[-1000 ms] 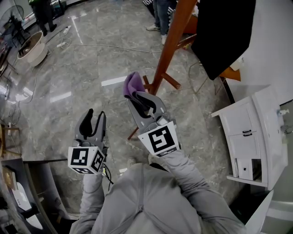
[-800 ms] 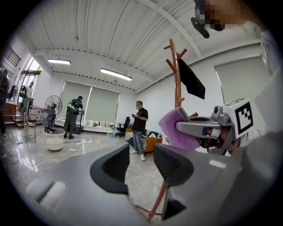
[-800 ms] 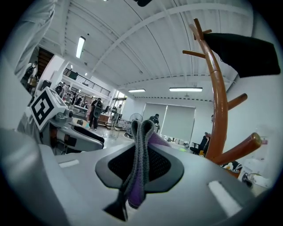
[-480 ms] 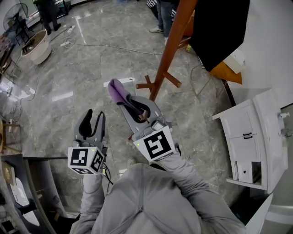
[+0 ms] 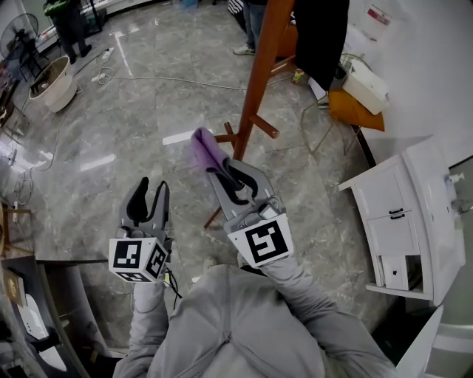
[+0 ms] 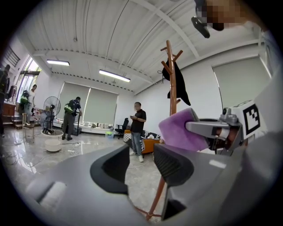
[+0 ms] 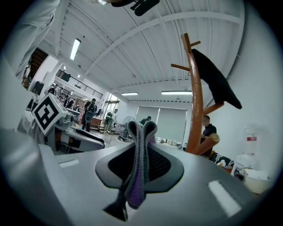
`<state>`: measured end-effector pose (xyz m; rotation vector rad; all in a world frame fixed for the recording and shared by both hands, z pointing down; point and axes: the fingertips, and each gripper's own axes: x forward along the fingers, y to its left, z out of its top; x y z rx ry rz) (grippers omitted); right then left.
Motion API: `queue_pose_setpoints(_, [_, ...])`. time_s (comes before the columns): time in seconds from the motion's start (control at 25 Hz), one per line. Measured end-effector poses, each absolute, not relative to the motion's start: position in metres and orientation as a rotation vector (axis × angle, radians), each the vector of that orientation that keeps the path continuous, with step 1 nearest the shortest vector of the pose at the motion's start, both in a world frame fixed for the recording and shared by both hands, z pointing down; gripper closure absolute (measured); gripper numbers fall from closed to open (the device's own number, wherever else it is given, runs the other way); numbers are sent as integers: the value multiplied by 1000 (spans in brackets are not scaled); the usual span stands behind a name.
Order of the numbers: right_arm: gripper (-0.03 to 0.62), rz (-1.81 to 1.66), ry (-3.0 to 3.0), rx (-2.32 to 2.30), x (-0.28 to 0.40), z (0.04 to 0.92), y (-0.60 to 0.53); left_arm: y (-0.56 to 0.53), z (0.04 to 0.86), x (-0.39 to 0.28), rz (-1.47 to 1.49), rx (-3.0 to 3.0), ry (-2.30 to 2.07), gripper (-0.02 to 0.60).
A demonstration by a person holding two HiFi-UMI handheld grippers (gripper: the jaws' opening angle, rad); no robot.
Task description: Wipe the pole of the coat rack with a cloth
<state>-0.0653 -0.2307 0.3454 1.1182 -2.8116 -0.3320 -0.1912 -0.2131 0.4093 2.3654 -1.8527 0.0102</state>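
The brown wooden coat rack pole [image 5: 259, 66] rises from its splayed feet [image 5: 235, 137] on the marble floor, with a black garment [image 5: 321, 37] hanging on it. My right gripper [image 5: 219, 168] is shut on a folded purple cloth [image 5: 205, 150], which sticks out past the fingertips just left of the rack's base and apart from the pole. In the right gripper view the cloth [image 7: 140, 167] is pinched between the jaws, with the pole [image 7: 195, 101] off to the right. My left gripper [image 5: 149, 193] hangs lower left, open and empty. Its own view shows the cloth [image 6: 179, 130] in front of the pole [image 6: 172, 88].
A white cabinet [image 5: 414, 214] stands at the right, with an orange stool [image 5: 355, 111] behind it. People's legs [image 5: 255, 22] are beyond the rack. A basin [image 5: 52, 77], a fan [image 5: 18, 29] and a floor cable [image 5: 177, 74] lie far left.
My right gripper swung left with the cloth, then came back slightly right toward the rack's base. The left gripper has stayed put.
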Motion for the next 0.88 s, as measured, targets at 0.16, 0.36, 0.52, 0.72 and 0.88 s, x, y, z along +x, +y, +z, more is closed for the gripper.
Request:
queue_pose_setpoints(0.16, [540, -315, -2775, 1217, -35, 346, -232, -218, 409, -178, 8, 2393, -1821, 403])
queue_pose_setpoints(0.36, [540, -261, -2717, 1343, 3, 352, -235, -225, 405, -161, 7, 2432, -1782, 403])
queue_pose_setpoints(0.52, [540, -238, -2668, 1430, 33, 355, -237, -229, 403, -148, 16, 2455, -1754, 403])
queue_pose_setpoints(0.72, [540, -246, -2619, 1545, 70, 358, -238, -232, 403, -134, 25, 2480, -1725, 403])
queue_pose_setpoints(0.88, [540, -211, -2589, 1619, 93, 363, -235, -233, 401, -128, 34, 2498, -1714, 403])
